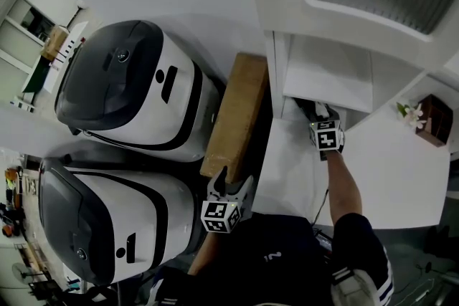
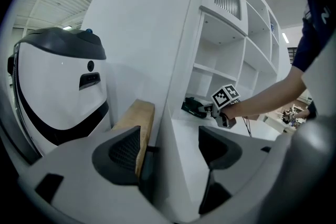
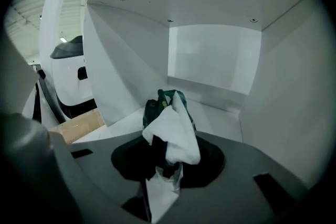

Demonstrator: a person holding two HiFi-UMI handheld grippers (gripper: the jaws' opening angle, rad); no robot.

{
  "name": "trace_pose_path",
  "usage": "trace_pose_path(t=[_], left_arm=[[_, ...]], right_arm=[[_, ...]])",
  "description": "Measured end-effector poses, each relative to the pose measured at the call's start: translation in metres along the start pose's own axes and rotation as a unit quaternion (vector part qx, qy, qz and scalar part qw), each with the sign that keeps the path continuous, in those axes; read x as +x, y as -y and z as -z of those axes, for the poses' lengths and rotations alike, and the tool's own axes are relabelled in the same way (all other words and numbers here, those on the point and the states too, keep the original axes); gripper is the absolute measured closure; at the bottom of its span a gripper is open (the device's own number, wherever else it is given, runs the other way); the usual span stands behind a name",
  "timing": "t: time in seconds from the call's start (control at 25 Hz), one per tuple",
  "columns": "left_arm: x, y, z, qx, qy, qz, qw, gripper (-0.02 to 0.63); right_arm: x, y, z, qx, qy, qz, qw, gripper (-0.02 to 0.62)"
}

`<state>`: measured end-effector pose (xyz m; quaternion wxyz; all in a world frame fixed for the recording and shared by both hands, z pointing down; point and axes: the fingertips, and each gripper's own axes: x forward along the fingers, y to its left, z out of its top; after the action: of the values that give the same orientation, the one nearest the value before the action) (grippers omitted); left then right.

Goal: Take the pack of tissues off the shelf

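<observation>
The pack of tissues (image 3: 167, 108), dark green with a white sheet bunched out of its near end, lies on the floor of a low compartment of the white shelf (image 3: 220, 118), towards the front and clear of the back wall; the right gripper (image 3: 168, 164) reaches into that compartment and its jaws are pressed together on the pack's near end, the white sheet standing up from between them; in the head view this gripper sits at the compartment's mouth with the pack showing dark just beyond it; the left gripper (image 2: 169, 148) hangs well apart, outside the shelf by its side wall, its jaws wide apart with nothing between them; beside it a tan board (image 1: 237, 111) runs along the shelf's side, and two large white and black machines (image 1: 133, 82) stand farther out

The step in hand looks like the grasp itself: the grip is made, but the pack has not yet left the shelf; the next move would call for a slight lift and a straight draw back out of the opening, clear of the compartment's roof and side walls; the hold seems partly on the loose sheet, so a slow pull would guard against the pack slipping free
</observation>
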<state>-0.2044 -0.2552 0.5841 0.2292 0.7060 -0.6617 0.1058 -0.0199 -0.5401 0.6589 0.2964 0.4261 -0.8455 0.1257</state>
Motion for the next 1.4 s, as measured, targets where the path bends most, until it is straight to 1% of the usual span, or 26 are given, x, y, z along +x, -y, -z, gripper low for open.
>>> trace_pose_path(t=[0.12,0.2,0.32,0.44,0.64,0.8,1.12,1.32,1.4], left_arm=[[-0.002,0.004,0.001,-0.001,0.001,0.003,1.0000,0.262],[-0.003,0.007,0.002,-0.005,0.002,0.006,1.0000,0.262],[-0.003,0.011,0.001,-0.007,0.007,0.010,0.9999,0.262],[-0.005,0.013,0.001,-0.007,0.010,0.014,0.9998,0.262],[-0.008,0.015,0.000,-0.007,0.024,0.018,0.9995,0.262],[-0.011,0.019,0.000,-0.010,0.030,0.026,0.9992,0.262],[-0.016,0.027,0.003,-0.009,0.046,0.045,0.9979,0.262],[-0.018,0.033,-0.001,-0.006,0.053,0.062,0.9967,0.262],[-0.018,0.037,0.001,-0.006,0.054,0.069,0.9961,0.262]], right_arm=[[-0.002,-0.002,-0.005,0.003,0.012,0.001,1.000,0.545],[-0.004,-0.003,-0.006,-0.001,0.014,0.001,1.000,0.558],[-0.008,-0.005,-0.012,-0.004,0.022,-0.001,1.000,0.563],[-0.016,-0.006,-0.017,-0.004,0.028,0.006,1.000,0.568],[-0.043,-0.011,-0.024,-0.012,0.043,0.021,0.999,0.572],[-0.069,-0.018,-0.034,-0.005,0.065,0.027,0.997,0.572],[-0.118,-0.041,-0.041,-0.028,0.093,0.023,0.995,0.574],[-0.145,-0.056,-0.043,-0.016,0.109,0.025,0.994,0.574],[-0.156,-0.064,-0.041,-0.020,0.113,0.027,0.993,0.574]])
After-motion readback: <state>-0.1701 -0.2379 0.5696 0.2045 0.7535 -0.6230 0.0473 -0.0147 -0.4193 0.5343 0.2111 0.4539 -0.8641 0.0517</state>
